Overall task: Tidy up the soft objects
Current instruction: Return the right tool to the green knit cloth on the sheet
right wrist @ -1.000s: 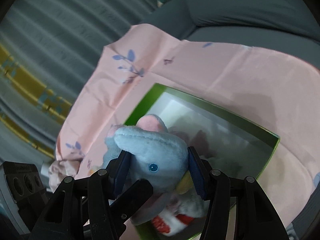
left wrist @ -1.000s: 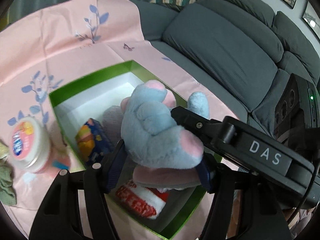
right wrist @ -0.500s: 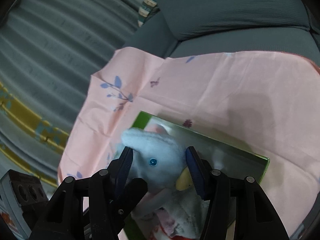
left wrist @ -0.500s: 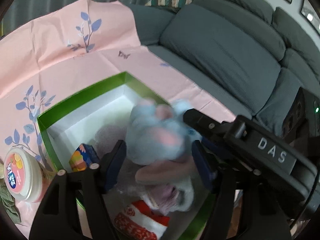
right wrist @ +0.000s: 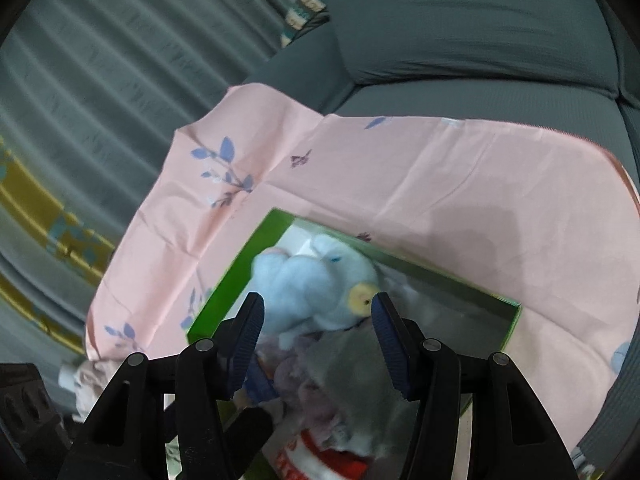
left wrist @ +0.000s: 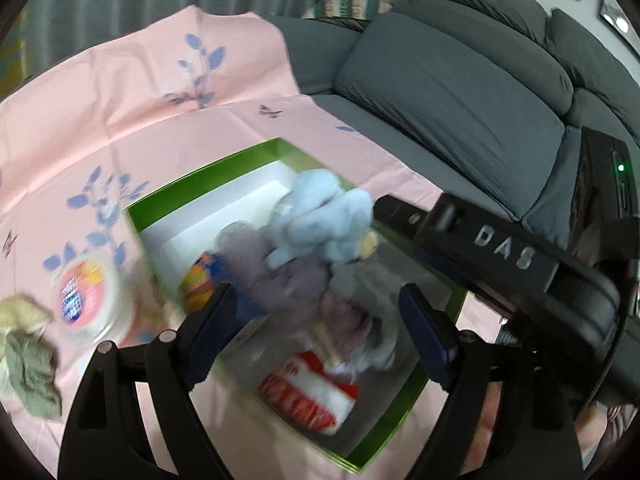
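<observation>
A light blue plush toy point(left wrist: 324, 220) point(right wrist: 312, 284) hangs low over the far part of the green box point(left wrist: 200, 184) point(right wrist: 240, 276). My right gripper point(right wrist: 317, 304) grips the toy's near end at its tips, and both pads touch it. One of its fingers point(left wrist: 440, 224) reaches in from the right in the left wrist view. My left gripper point(left wrist: 316, 300) is open and its jaws are still opening. They press on nothing, with purple point(left wrist: 288, 276) and grey point(right wrist: 352, 368) soft things below them in the box.
A red-and-white cloth point(left wrist: 312, 392) and a blue-orange packet point(left wrist: 200, 284) lie in the box. Left of it on the pink cloth point(left wrist: 120, 100) are a round tub point(left wrist: 88, 296) and green rags point(left wrist: 28, 372). A grey sofa point(left wrist: 440, 92) stands behind.
The left jaws have widened and let go of the blue plush toy, and that gripper has drawn back. The toy now sits further out, at the right gripper's tips.
</observation>
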A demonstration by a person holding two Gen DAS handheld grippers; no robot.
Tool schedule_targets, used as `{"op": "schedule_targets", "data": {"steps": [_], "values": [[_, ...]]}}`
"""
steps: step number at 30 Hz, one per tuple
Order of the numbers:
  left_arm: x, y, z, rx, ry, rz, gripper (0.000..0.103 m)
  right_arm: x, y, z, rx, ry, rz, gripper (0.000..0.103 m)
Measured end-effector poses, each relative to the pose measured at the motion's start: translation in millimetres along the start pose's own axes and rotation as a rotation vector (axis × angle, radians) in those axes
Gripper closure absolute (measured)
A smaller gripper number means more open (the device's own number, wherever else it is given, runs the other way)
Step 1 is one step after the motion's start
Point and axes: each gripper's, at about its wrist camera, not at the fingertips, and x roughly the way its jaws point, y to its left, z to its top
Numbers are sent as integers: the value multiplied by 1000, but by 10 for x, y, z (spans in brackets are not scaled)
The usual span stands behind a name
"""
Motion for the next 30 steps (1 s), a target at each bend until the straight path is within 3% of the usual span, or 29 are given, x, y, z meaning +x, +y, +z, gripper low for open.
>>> {"op": "schedule_targets", "data": {"steps": [5,8,15,20,23,30], "values": [[-347,311,-248,-100,-30,44,20,-119,255,-118,-75,0,42,44],[-588,526,-411,-155,-50,80,20,-174,430,-214,-138,-3,52,32],[-1178,1119,-833,-336,-113,131,20,-190,854,-469,-270,17,54,21],[-1556,1534,-1160,-445,-142,307,19,-198,1166,-695,-366,17,45,16],[-1696,1787,-1375,-520,-149,321,19,-196,1328,-838,-401,18,36,16],[-1717,2396,-1799,-717,-126,435,19,-159,1702,-1182,-497,85,141,16]]}}
